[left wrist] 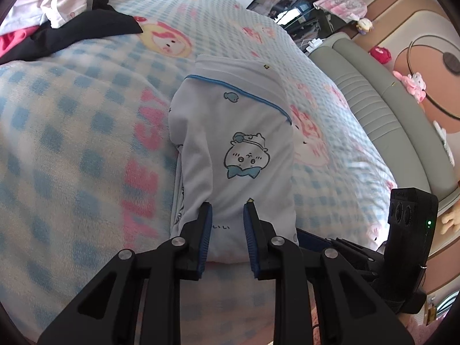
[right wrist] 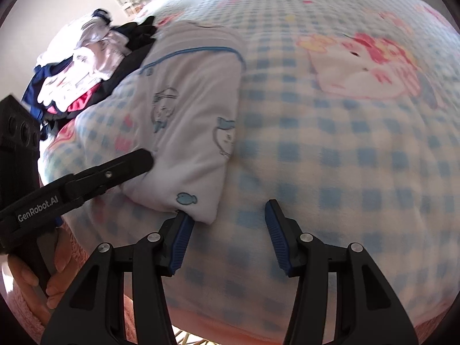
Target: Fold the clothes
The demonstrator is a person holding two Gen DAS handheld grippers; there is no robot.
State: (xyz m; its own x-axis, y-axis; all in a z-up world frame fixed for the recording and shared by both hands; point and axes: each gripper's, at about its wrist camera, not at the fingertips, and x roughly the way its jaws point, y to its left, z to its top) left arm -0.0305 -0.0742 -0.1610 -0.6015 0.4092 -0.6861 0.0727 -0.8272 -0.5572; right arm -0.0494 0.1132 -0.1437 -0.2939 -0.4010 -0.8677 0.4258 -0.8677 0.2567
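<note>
A folded white garment with blue piping and cartoon prints lies lengthwise on the blue-checked blanket. My left gripper stands at its near end, jaws narrow, with a ridge of the cloth filling the gap and both pads against it. In the right wrist view the same garment lies left of centre and the left gripper touches its left side. My right gripper is open over the blanket. Its left fingertip sits beside the garment's near corner, with nothing between the pads.
A heap of unfolded clothes, white, black and pink, lies at the far left of the bed. A grey padded headboard runs along the right, with plush toys and shelves beyond. A hand holds the left tool's handle.
</note>
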